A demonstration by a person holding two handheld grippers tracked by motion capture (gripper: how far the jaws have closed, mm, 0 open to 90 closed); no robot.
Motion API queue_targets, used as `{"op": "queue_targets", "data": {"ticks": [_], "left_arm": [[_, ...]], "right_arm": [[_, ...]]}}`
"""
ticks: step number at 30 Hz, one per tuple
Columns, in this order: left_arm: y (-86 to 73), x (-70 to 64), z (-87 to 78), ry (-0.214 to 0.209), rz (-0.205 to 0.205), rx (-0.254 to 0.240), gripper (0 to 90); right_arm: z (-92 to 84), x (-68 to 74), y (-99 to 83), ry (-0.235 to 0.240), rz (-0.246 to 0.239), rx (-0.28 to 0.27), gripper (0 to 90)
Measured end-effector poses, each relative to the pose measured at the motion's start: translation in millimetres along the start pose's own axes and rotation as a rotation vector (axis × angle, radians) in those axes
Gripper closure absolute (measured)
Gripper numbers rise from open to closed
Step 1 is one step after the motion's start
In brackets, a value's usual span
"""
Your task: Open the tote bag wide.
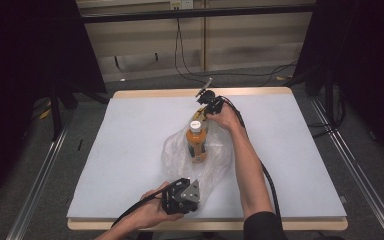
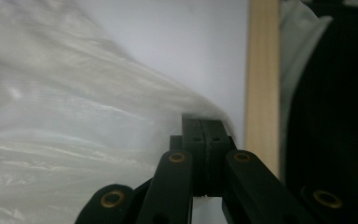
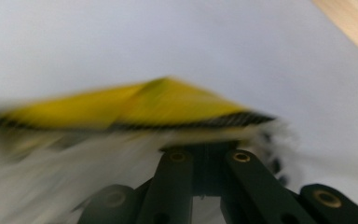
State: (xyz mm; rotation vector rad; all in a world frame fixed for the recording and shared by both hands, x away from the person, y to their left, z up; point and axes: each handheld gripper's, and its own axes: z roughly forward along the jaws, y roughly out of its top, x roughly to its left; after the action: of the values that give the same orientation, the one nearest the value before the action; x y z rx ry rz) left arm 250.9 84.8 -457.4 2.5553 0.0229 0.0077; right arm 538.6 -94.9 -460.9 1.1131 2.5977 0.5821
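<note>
A clear plastic bag (image 1: pixel 176 150) lies at the middle of the white table (image 1: pixel 120 135). Inside it is an orange drink bottle (image 1: pixel 196 143) with a white cap. My left gripper (image 1: pixel 199 200) is at the bag's near end, by the front edge; in the left gripper view that gripper (image 2: pixel 204 123) is shut on the bag's film (image 2: pixel 74 121). My right gripper (image 1: pixel 203 113) is at the bag's far end, just past the cap. The right gripper view is blurred; there the right gripper (image 3: pixel 204 145) is shut under a yellow packet (image 3: pixel 158 105) with a dark edge, and bag film lies around it.
The table's wooden front edge (image 2: pixel 262 84) runs close beside my left gripper. Black cables (image 1: pixel 270 180) trail from both grippers towards the person. Dark stands and floor cables surround the table, with bare white surface on both sides of the bag.
</note>
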Motion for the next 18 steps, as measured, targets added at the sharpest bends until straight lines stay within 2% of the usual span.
{"op": "queue_targets", "data": {"ticks": [2,3,4,6,11,13,14,15,16,18], "left_arm": [[-0.7,4.2,-2.6,0.018,-0.015,-0.014,90.0],[-1.5,6.4,-3.8,0.013,-0.038,-0.043,90.0],[-1.6,10.5,-7.5,-0.015,-0.048,-0.045,90.0],[-3.4,14.8,-12.6,0.017,-0.062,-0.089,90.0],[-7.3,27.4,-26.5,0.009,-0.124,-0.164,90.0],[-6.5,30.6,-31.9,0.020,-0.135,-0.200,90.0],[-5.8,33.0,-35.4,0.010,-0.144,-0.222,90.0],[-4.5,35.2,-40.2,0.020,-0.143,-0.222,90.0],[-3.8,37.0,-43.2,0.027,-0.151,-0.249,90.0],[-1.2,43.1,-50.6,0.050,-0.154,-0.269,90.0]], "right_arm": [[-6.5,4.4,-4.5,0.050,-0.008,-0.044,90.0],[-9.8,6.7,-7.0,0.074,0.011,-0.071,90.0],[-12.6,7.5,-9.5,0.094,0.007,-0.090,90.0],[-19.3,10.9,-15.0,0.112,0.015,-0.113,90.0],[-42.9,12.3,-30.8,0.170,0.004,-0.213,90.0],[-53.1,13.0,-36.7,0.185,-0.007,-0.253,90.0],[-58.4,13.7,-39.4,0.187,-0.012,-0.269,90.0],[-64.1,14.6,-42.0,0.192,-0.012,-0.283,90.0],[-69.4,15.4,-44.4,0.204,-0.018,-0.300,90.0],[-79.5,17.6,-49.5,0.226,-0.025,-0.337,90.0]]}}
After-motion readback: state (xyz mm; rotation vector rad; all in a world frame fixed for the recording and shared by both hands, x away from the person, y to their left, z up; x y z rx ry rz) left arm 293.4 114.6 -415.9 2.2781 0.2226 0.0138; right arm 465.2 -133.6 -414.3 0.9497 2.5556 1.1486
